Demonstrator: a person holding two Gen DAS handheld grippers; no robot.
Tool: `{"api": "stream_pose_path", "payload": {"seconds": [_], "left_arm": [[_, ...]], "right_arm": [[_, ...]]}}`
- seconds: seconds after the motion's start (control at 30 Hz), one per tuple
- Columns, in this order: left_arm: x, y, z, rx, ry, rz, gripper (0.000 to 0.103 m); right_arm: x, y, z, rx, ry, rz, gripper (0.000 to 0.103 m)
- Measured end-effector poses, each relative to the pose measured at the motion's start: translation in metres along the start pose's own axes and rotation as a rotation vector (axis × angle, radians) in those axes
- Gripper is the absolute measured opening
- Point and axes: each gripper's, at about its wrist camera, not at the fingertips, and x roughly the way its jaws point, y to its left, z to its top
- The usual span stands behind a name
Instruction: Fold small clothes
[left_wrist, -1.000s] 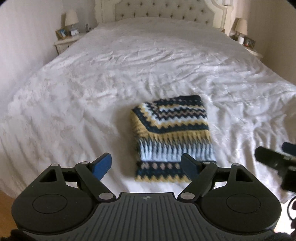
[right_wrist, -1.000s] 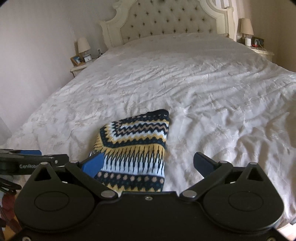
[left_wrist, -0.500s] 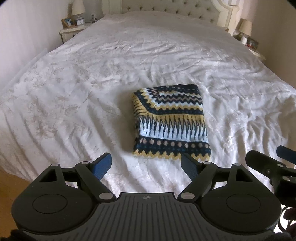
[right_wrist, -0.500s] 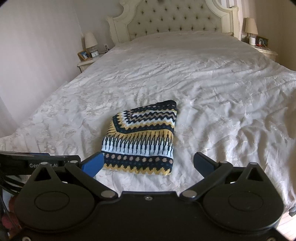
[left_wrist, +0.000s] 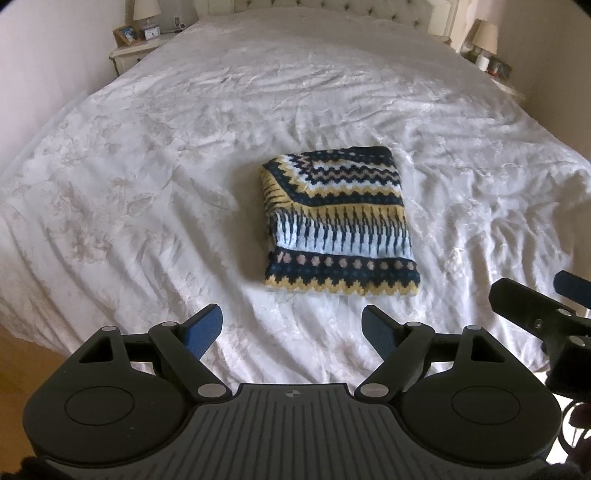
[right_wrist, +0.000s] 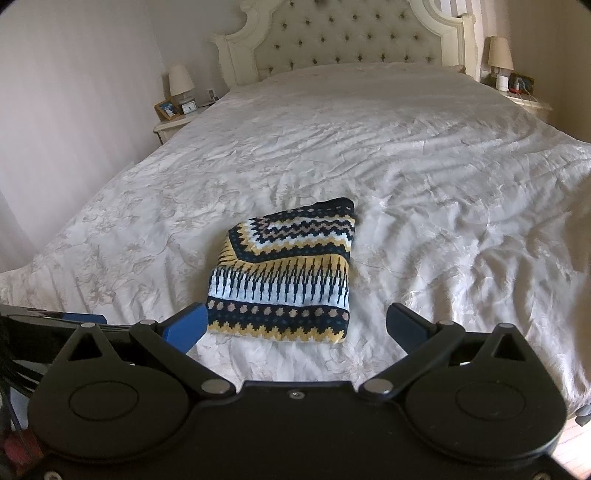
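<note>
Garment: folded knit sweater (left_wrist: 338, 221), a compact rectangle in navy, yellow, white and pale pink bands, lying flat on the bed (left_wrist: 147, 184); in the right wrist view (right_wrist: 282, 273), same piece, near edge with yellow zigzag trim facing the cameras.
Position: near the foot of the bed, roughly mid-width, resting on the white floral-patterned bedspread, touched by neither tool.
Left tongs (left_wrist: 291, 328): released, blue-padded fingers spread wide, nothing between them; held above the bedspread short of the sweater's near edge.
Right tongs (right_wrist: 295, 326): released too, spread wide and empty; sweater's near edge seen in the gap between the fingers, left pad overlapping its lower left corner in the view, contact not discernible.
Neighbouring tool: right tongs visible at the right edge of the left wrist view (left_wrist: 532, 306); left tongs visible at the left edge of the right wrist view (right_wrist: 62, 317).
Backdrop: cream tufted headboard (right_wrist: 351, 40) with carved frame at the far end of the bed.
Left bedside: nightstand (right_wrist: 171, 127) carrying a lamp (right_wrist: 181, 83), a framed photo (right_wrist: 166, 110) and a small clock (right_wrist: 188, 107).
Right bedside: second lamp (right_wrist: 499, 55) with small items beside it, too small to identify.
</note>
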Motion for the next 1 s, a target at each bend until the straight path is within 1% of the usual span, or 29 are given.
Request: {"api": "stream_pose_path", "payload": {"seconds": [0.13,0.3,0.73,1.0], "left_arm": [[-0.003,0.000,-0.002,-0.001,-0.010,0.026,0.082],[-0.006,-0.003,-0.003,0.038,-0.024,0.062,0.081],[-0.011,-0.003,-0.005,0.041,-0.028,0.060,0.081],[-0.013,-0.001,-0.004,0.049,-0.027,0.067,0.081]], "right_arm": [[-0.001,0.002,0.000,-0.003,-0.001,0.002,0.102],[-0.003,0.002,0.000,-0.003,-0.003,0.007,0.102],[-0.004,0.002,0.000,0.006,0.007,-0.001,0.102],[0.001,0.004,-0.001,0.011,0.054,-0.058,0.102]]}}
